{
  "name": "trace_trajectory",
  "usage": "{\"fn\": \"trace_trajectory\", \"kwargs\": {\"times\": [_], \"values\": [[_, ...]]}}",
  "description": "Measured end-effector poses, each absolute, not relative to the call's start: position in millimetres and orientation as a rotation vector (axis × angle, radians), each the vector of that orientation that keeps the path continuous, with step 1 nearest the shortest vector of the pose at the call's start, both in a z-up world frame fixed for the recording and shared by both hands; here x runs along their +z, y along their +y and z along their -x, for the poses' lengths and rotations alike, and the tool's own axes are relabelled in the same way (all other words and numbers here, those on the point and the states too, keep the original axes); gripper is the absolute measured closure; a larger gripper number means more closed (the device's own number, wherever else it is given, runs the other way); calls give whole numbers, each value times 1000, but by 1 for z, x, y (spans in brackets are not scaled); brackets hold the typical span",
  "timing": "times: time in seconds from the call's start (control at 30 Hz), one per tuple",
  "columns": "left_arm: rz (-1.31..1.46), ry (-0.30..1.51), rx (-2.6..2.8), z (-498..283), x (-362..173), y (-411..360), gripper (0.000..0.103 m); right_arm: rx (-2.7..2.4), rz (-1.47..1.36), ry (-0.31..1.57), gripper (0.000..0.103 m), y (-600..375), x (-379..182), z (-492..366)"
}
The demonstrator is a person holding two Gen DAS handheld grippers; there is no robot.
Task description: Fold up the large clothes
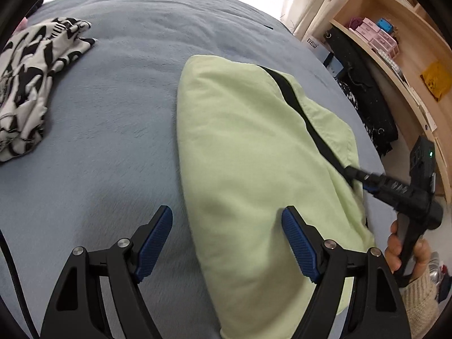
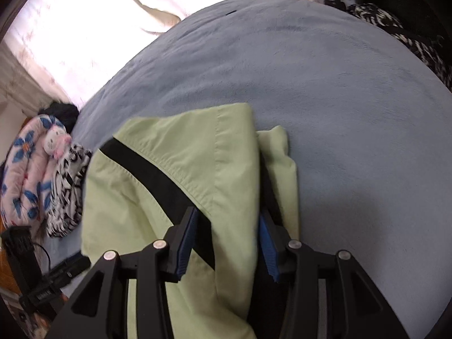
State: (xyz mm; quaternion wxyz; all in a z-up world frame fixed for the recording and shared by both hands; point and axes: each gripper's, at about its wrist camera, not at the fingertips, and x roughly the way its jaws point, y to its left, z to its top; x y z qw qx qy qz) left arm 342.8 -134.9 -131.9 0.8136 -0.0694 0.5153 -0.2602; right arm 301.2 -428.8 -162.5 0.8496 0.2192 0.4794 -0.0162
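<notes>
Pale green garment with a black stripe lies folded on the blue-grey bedspread, right of its middle. Right gripper – in its own view the jaws stand apart with green cloth draped between the blue pads; whether they pinch it I cannot tell. Left gripper – jaws wide, holding nothing, its right finger over the garment's near edge. A black-and-white patterned cloth lies well left of the garment. Wooden shelves stand beyond the garment's right side.
</notes>
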Motion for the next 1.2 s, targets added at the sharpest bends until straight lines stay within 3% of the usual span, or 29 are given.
{"fn": "trace_trajectory", "kwargs": {"times": [0.2, 0.4, 0.5, 0.63, 0.8, 1.0, 1.13, 1.2], "values": [[120, 1087, -569, -346, -133, -146, 26, -162, -200, 897, 100, -417, -134, -296], [120, 1114, -575, -350, -151, -163, 26, -194, -192, 1034, 99, -430, -181, -313], [131, 1117, -570, -351, -150, -162, 26, -194, -218, 1037, 98, -430, -178, -312], [2, 1065, -542, -344, -136, -169, 26, -213, -232, 1016, 84, -428, -150, -304], [-75, 1003, -528, -337, -110, -176, 27, -155, -187, 881, 79, -399, -105, -297], [-54, 929, -539, -346, -78, -189, 44, -28, -218, 876, 79, -358, -105, -337], [-48, 969, -510, -369, -92, -201, 57, -31, -282, 951, 79, -365, -137, -367], [-41, 976, -484, -377, -102, -198, 57, -120, -242, 984, 80, -374, -151, -374]]}}
